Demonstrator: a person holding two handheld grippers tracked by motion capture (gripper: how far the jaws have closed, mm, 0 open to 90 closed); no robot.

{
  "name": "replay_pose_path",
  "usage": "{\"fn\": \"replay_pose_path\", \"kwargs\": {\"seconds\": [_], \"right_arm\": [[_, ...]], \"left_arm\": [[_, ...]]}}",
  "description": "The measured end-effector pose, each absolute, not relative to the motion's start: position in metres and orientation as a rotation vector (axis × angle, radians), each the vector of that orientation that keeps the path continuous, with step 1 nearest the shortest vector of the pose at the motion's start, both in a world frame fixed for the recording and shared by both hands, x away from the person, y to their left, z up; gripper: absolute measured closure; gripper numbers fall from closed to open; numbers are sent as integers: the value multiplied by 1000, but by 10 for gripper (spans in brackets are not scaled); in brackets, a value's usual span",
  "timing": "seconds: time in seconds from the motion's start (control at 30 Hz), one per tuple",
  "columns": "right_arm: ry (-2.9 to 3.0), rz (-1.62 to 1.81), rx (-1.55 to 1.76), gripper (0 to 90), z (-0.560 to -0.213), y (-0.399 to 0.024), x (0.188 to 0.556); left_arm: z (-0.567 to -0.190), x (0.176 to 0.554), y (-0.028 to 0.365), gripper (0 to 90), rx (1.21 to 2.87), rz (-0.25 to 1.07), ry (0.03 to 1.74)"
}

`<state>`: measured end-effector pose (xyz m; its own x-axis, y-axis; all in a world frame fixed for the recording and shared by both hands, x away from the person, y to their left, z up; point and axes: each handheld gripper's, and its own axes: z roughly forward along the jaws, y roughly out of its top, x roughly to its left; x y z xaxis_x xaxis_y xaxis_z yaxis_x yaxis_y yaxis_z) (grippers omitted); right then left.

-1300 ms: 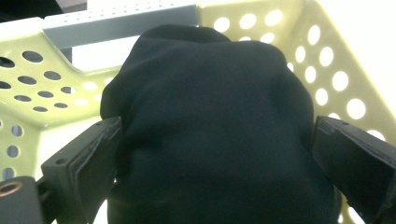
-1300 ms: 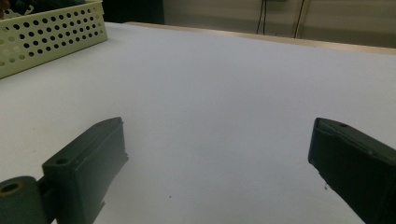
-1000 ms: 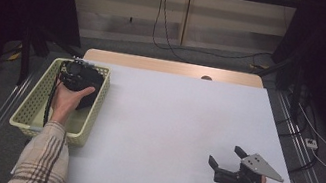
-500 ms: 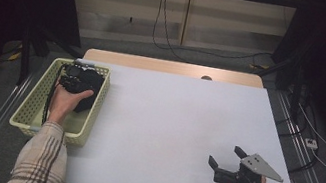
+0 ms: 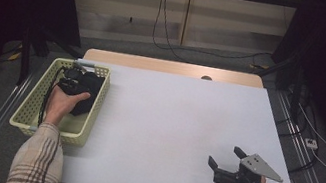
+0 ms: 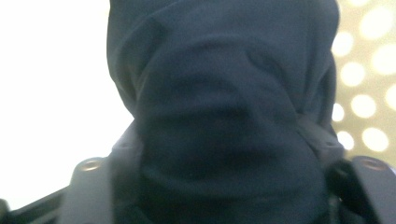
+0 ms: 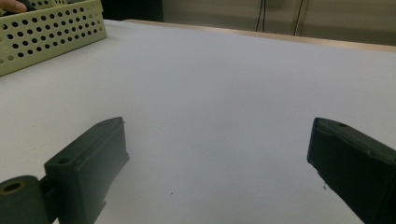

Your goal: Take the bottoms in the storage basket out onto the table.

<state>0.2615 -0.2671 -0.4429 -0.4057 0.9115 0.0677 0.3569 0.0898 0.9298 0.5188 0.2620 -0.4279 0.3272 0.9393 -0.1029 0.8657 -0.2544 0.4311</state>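
A pale yellow perforated basket point(image 5: 28, 107) stands at the table's left edge with a dark navy cloth point(image 5: 90, 95) in it. My left gripper point(image 5: 73, 80) reaches down into the basket. Its jaws have just been closing, and the cloth point(image 6: 224, 116) is bunched and pinched between them in the left gripper view. My right gripper point(image 5: 225, 157) rests low over the white table point(image 5: 172, 113) near the front right corner. Its jaws stand wide apart with nothing between them point(image 7: 217, 128).
The basket point(image 7: 46, 32) shows at the far left of the right gripper view. A wooden strip point(image 5: 170, 67) runs along the table's far edge. Metal rails flank both sides, and cables lie on the floor beyond.
My left hand has shifted slightly inside the basket, onto the dark cloth. The right gripper has stayed in place.
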Motion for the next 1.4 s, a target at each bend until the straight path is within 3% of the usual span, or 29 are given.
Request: {"fn": "replay_pose_path", "kwargs": {"seconds": [0.17, 0.33, 1.4], "right_arm": [[1823, 1307, 1248, 47, -443, -267, 262], [1822, 1305, 1255, 48, -444, -267, 263], [1813, 1298, 1268, 48, -444, -269, 263]], "left_arm": [[-424, 515, 254, 497, 2216, 293, 1573], [-419, 512, 253, 555, 2197, 292, 1570], [-389, 489, 272, 556, 1976, 449, 1420]]}}
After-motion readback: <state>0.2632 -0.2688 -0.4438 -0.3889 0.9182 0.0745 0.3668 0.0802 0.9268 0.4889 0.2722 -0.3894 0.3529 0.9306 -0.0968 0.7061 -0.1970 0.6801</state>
